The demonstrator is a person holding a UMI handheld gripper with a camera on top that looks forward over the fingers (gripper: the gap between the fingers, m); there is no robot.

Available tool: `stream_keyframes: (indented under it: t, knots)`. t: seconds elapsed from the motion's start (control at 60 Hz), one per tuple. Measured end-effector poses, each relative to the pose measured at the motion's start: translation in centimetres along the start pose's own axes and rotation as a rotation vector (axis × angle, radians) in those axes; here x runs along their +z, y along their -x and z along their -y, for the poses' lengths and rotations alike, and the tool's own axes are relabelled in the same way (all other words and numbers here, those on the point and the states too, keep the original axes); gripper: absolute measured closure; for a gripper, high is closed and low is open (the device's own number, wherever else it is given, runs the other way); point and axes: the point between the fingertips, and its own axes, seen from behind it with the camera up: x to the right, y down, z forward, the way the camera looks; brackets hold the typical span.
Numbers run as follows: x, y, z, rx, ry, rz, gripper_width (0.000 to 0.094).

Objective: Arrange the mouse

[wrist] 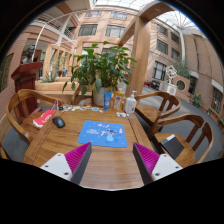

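Mouse first: a small black rounded computer mouse [59,122] sits on the round brown wooden counter [100,160], off the near-left corner of the light blue rectangular mouse mat with a printed pattern [104,133], apart from it and not touching. A red and white flat packet [43,117] lies just beyond the mouse on the side away from the mat. Behind the mat stand a blue-labelled bottle [108,99] and a white pump bottle [130,103], with a large green leafy potted plant [100,68] behind them. Curved brown wooden chairs [172,125] ring the counter. The gripper [111,160] hovers over the near part of the counter, short of the mat; its two fingers [146,157], with magenta pads, are spread wide apart and hold nothing. The mouse lies ahead of the fingers, not between them.
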Motion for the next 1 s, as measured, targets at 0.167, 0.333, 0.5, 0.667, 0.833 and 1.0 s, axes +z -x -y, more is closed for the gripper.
stream_keyframes:
  t: [0.167,0.333,0.5,0.667,0.833,1.0]
  knots:
    - [4.0,6.6,-4.4,-0.017,0.073,0.094,0.0085]
    - [9.1,15.3,-5.4,-0.044,0.110,0.196,0.0081]
    - [15.2,24.2,-2.3,-0.042,0.068,0.289,0.0080]
    - [21.8,30.4,-0.5,-0.067,0.077,0.320,0.0081]
    - [27.6,32.7,0.5,-0.105,0.090,0.286,0.0082]
    - [30.7,34.1,1.3,-0.078,0.110,0.301,0.0111]
